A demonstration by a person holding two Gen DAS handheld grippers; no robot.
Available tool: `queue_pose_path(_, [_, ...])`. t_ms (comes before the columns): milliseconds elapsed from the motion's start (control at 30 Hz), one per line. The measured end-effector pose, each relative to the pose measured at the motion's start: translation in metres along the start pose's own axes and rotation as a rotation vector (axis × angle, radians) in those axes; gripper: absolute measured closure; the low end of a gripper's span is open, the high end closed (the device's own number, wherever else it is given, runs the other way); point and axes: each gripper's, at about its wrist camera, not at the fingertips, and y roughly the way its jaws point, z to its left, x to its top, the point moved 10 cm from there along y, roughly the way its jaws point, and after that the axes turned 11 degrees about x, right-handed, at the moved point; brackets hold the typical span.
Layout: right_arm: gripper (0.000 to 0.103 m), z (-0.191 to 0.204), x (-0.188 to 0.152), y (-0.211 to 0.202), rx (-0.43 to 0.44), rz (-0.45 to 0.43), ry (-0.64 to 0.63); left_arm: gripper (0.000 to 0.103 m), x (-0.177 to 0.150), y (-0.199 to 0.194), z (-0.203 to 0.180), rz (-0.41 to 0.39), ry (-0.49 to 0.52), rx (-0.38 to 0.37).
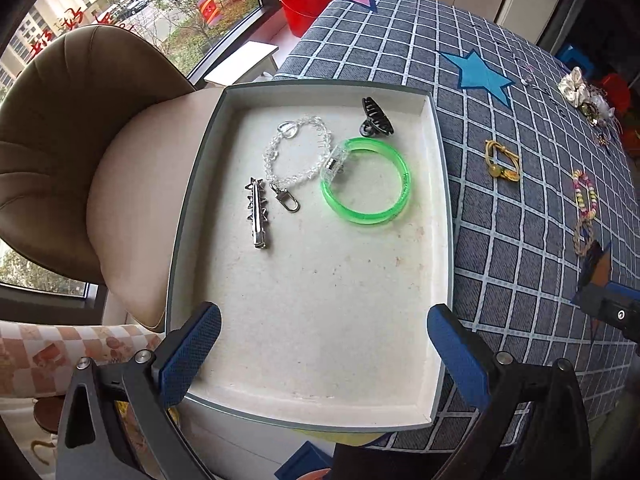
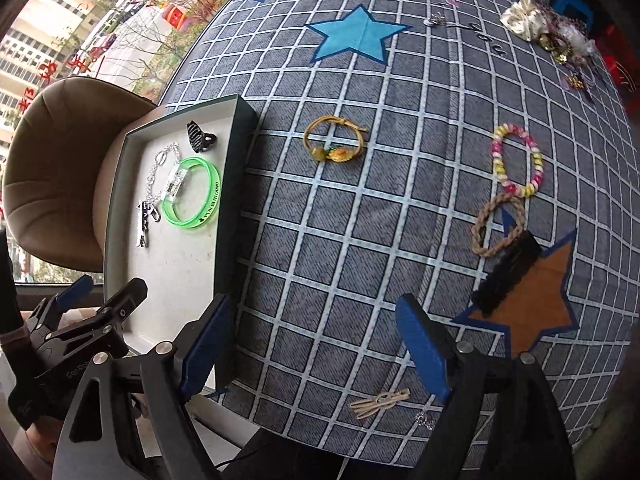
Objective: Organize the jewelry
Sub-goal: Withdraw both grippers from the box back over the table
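With both my left gripper [image 1: 324,344] and right gripper [image 2: 316,344] gaping empty, four pieces lay boxed in the tray [image 1: 440,184] beyond my left jaws, while the yellow bracelet [image 2: 334,140] and others waited ahead.

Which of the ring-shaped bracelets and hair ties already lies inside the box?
The green bangle lies in the box; the other three loops still lie on the tablecloth.
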Motion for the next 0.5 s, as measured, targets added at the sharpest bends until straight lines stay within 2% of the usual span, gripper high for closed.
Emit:
queue_pose_path(300, [0.018,-0.098,-0.05,-0.037,-0.082,-0.038,0.208,0.0,-0.011,-0.018,-0.06,-0.01,0.135,-0.034])
queue_pose_path(500, [0.018,-0.136,-0.06,-0.043,-0.1,-0.053,0.305,0.0,0.0,-0.026,-0.092,-0.023,0.187,-0.059])
